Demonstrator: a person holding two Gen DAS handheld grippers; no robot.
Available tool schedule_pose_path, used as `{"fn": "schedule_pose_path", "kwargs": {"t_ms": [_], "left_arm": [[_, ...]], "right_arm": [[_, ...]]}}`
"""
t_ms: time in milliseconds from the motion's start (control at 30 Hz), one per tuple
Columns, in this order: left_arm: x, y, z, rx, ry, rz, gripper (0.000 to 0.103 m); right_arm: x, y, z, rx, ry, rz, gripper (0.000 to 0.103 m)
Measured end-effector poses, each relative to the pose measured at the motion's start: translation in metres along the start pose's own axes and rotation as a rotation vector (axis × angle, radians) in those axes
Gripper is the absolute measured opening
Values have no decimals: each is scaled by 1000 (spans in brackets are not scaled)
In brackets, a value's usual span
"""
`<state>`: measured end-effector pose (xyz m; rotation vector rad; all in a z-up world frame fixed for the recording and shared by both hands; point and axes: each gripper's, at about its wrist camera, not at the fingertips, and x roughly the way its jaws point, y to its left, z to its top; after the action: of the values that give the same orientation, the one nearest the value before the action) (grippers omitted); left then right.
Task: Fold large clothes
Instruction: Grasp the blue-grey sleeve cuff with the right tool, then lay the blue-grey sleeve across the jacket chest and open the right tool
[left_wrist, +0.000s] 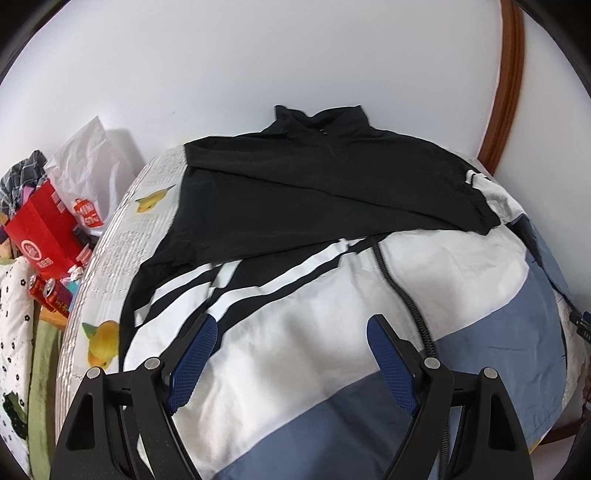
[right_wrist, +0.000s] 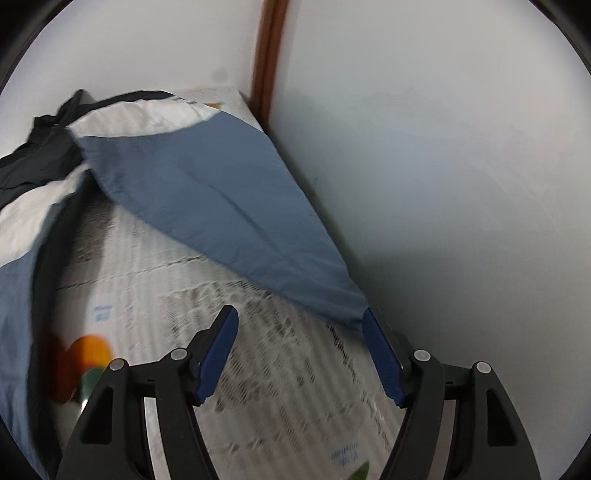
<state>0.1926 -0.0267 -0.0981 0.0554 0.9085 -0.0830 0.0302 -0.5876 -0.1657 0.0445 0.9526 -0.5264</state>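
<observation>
OK, jacket (left_wrist: 295, 229) lies spread on the bed (left_wrist: 110, 251), collar at the far edge by the white wall (left_wrist: 258, 55), front up. Top part black, then black and white stripes, then white, then blue at the near hem. One black sleeve is folded across the chest, running from the far left shoulder toward the right edge. Zipper runs down the middle.

Left gripper (left_wrist: 295, 332) hangs over the white band of the jacket, jaws spread wide, nothing between the pads, no fabric pinched.

Right gripper (right_wrist: 299, 325) is over bare bedcover near the right edge, next to the wall. Jaws apart, nothing clamped. The blue sleeve (right_wrist: 229, 206) lies along that right edge, stretched out from the jacket body; its cuff end sits just at the tip of the right-hand finger (right_wrist: 380, 358). Can't tell if it touches. View is motion-blurred.

Left of the bed: red box (left_wrist: 44, 232), white plastic bag (left_wrist: 96, 162), red cans (left_wrist: 48, 291). Brown wooden trim (right_wrist: 271, 55) in the far right corner.
</observation>
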Motion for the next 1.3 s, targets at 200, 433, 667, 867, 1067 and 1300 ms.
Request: {"fn": "schedule_pose_path", "kwargs": {"t_ms": [200,433,667,867,1067,1300], "left_arm": [[9,35,-12,-32,23,47,82],[23,85,-28,-90,68,91,82],[29,110,-38,-95,77,118,82],[29,123,-43,-117,68,106,82],[28,131,-44,-118,50,79,82],[28,141,-43,-113,43,36,82]], "right_arm": [[16,1,15,28,-19,21,28],[-13,11,42,9,-124,-57,4],[-72,34,85,20,-261,-26,4],[-108,91,119,-48,-343,55,4],[-124,167,152,-113,-390,156,4],[-136,259,172,-222,-430,259,4]]}}
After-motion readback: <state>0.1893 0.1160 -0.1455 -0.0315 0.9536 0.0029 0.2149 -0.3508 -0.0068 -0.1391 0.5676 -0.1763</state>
